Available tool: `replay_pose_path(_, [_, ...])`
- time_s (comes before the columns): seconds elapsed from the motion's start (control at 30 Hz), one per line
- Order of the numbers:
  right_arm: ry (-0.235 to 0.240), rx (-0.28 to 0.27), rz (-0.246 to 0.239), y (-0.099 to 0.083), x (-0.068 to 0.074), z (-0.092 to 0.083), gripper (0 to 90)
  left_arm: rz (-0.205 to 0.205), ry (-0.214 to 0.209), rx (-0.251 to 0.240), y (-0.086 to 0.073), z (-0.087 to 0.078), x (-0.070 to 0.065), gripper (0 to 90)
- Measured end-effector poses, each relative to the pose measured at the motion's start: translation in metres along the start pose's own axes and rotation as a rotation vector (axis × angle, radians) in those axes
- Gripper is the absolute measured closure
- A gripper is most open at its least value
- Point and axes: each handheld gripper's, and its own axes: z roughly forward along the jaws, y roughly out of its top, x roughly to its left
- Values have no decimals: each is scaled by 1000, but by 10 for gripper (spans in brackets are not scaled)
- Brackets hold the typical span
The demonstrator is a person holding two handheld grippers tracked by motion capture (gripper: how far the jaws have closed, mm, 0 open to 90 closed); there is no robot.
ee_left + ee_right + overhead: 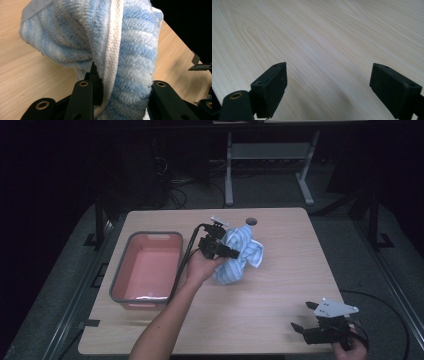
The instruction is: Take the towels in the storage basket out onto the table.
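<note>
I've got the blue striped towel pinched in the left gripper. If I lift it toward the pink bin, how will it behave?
Probably floppy: the towel sags in bunched folds from the left gripper to the table. Likely light for its bulk, being looped terry. The thick pile between the jaws should resist slipping, but loose ends may drag or catch the bin rim.

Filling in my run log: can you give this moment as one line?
left tool: shut on towel | towel: bunched, lifted beside red tub | right tool: open, holding nothing, near table corner
</note>
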Motion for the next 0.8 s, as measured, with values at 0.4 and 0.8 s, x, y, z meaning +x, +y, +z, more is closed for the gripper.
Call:
replay_pose_path(0.4, [-4,0,-8,0,-2,0,138,-27,-9,19,-3,28,-1,669])
replay_pose_path(0.8, [-2,5,-9,0,-1,1,138,-37,-4,32,-9,46,-3,660])
